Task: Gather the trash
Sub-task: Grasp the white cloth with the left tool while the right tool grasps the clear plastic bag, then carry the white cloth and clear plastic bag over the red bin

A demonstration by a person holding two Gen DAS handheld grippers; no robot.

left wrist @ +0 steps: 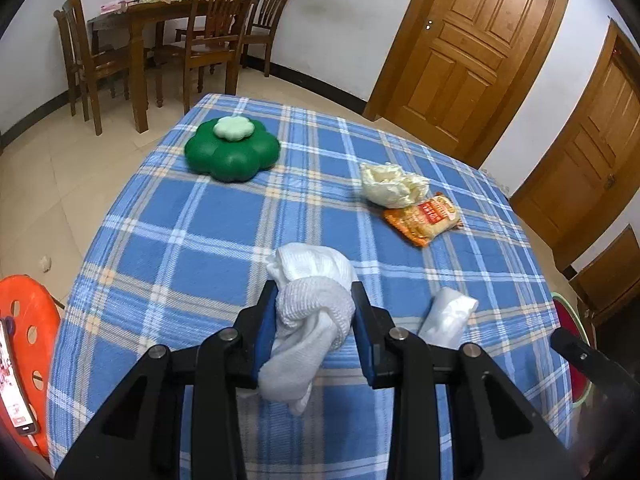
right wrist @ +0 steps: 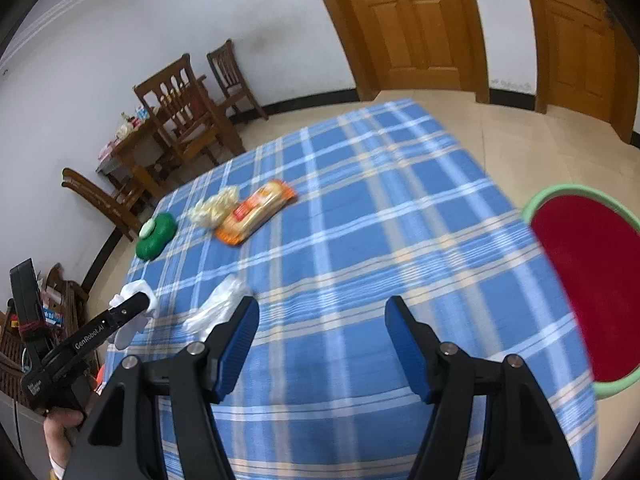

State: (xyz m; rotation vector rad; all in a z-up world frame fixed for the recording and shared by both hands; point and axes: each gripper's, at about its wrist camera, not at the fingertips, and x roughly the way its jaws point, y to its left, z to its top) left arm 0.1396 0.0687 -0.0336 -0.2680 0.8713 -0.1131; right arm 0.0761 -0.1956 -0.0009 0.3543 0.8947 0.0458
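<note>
Table (left wrist: 168,248): covered by a blue plaid cloth with white and cream stripes. Lying on it: one green flower-shaped box (left wrist: 232,152) with a pale green flower knob on its lid, toward the far left; one crumpled cream wrapper (left wrist: 390,184), touching one orange snack packet (left wrist: 424,218) just in front of it; one crumpled clear plastic bag (left wrist: 448,316) near the front edge.

Left gripper (left wrist: 314,300): blue pads pressed from both sides against a bunched white cloth (left wrist: 308,312), which hangs below them; it points forward and downward. Right gripper (right wrist: 322,312): jaws spread wide, nothing between the pads, angled downward. In the right wrist view, the left gripper appears to the left of the right gripper, its handle gripped by a hand (right wrist: 62,426).
</note>
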